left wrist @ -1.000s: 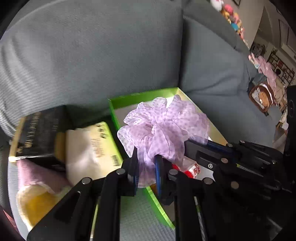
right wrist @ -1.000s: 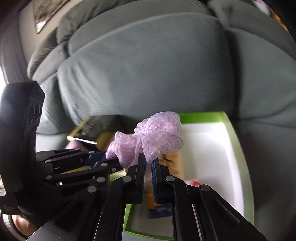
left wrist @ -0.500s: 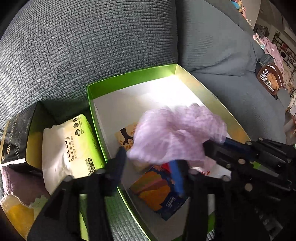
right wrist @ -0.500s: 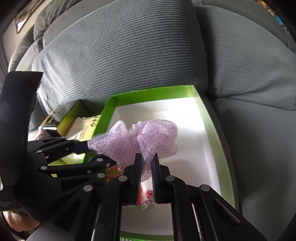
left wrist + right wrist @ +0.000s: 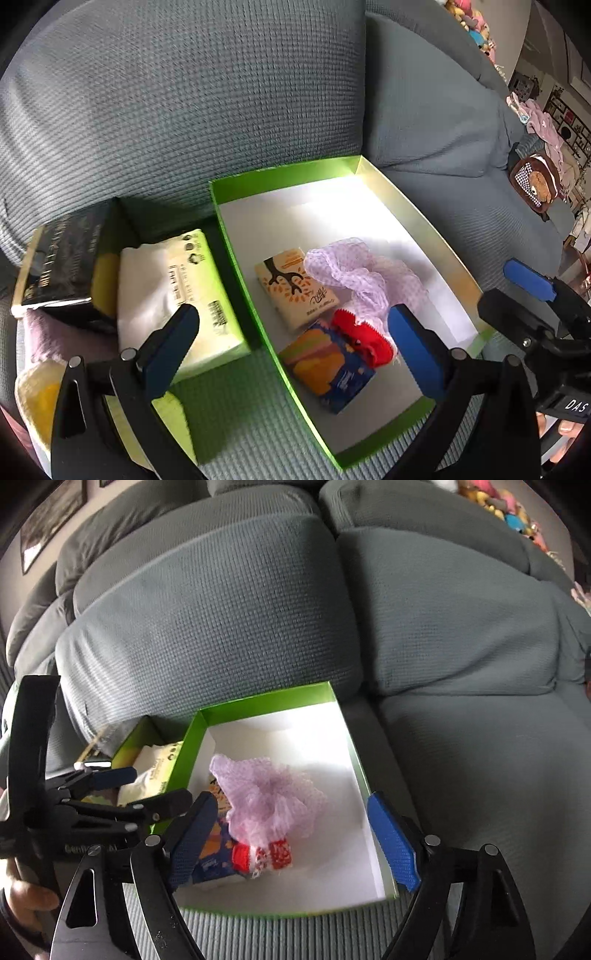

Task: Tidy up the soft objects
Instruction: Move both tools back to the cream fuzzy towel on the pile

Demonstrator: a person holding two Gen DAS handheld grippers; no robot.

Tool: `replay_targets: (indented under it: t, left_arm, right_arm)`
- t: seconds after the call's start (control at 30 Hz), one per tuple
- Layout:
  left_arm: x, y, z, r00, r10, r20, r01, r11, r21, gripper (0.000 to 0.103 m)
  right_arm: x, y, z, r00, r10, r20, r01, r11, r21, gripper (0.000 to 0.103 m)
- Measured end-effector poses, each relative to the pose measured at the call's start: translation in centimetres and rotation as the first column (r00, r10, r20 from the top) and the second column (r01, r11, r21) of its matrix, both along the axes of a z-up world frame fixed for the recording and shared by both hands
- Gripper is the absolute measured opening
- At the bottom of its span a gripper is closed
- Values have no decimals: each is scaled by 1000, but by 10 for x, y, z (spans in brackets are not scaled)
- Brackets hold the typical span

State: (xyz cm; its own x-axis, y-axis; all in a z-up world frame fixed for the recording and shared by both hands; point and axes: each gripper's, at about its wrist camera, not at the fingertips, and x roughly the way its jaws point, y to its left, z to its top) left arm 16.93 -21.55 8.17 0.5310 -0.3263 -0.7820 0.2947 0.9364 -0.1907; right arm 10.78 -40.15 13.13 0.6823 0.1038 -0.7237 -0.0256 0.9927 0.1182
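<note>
Between opening hand-held gripper (image 5: 295, 838) jaws, untouched: lilac mesh pouf (image 5: 269, 803).

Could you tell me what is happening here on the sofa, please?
A person is tidying soft things into a green box on the sofa with two hand-held grippers. A lilac mesh pouf lies in the box beside a red item, partly over two tissue packs. The left gripper and the right gripper are both opening their jaws, with nothing gripped. More soft things, including a large tissue pack, wait left of the box.
</note>
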Motion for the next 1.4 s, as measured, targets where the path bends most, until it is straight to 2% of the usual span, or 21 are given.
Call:
replay_targets:
  t: [0.37,0.6,1.07,1.4]
  left_arm:
    - [-60,29,31,993,2,115,-2,1000,-3,102]
    - [-92,50,34,988,25,151,-24,1000,-7,102]
    - [-129,106,18,983,136,120,-130,990,-56,102]
    - [-143,191,-11,956,288,52,-283,956,-83,102]
  right_arm:
    - [-52,18,12,999,7,38,-9,998,61,84]
    - [-78,41,18,998,41,37,-43,997,68,84]
    - [-96,104,14,988,154,9,-155,987,43,84]
    - [-101,150,-19,969,244,-37,-244,970,10,84]
